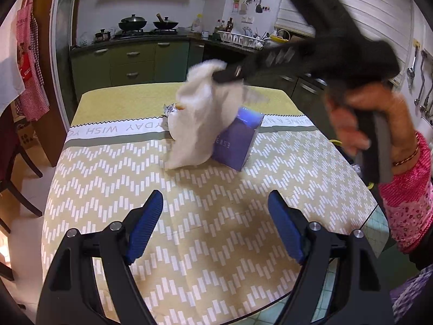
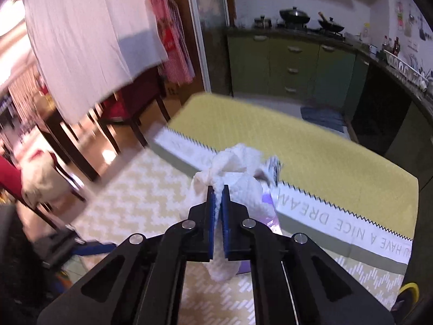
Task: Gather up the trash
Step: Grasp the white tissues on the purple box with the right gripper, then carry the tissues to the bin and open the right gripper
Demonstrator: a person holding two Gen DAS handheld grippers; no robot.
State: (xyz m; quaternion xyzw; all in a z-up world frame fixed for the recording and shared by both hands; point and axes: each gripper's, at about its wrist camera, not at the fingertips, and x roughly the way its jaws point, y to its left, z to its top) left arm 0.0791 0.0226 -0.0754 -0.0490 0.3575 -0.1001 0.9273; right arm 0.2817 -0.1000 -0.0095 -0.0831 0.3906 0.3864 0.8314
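Two grippers are working: my right gripper [image 2: 218, 189] is clamping the white paper towel [image 1: 194, 113] above the table [image 1: 189, 230], beside the purple box [image 1: 238, 140]; my left gripper [image 1: 215, 200] is hanging with jaws apart, gripping nothing.

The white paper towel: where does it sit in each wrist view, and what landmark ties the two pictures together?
Left wrist view: white paper towel hangs at centre, above the table, pinched at its top by the right claw, in front of the purple box.
Right wrist view: it sits at centre, clamped between the claw's blue pads.
Shared landmark: the tablecloth's zigzag-edged lettered band.
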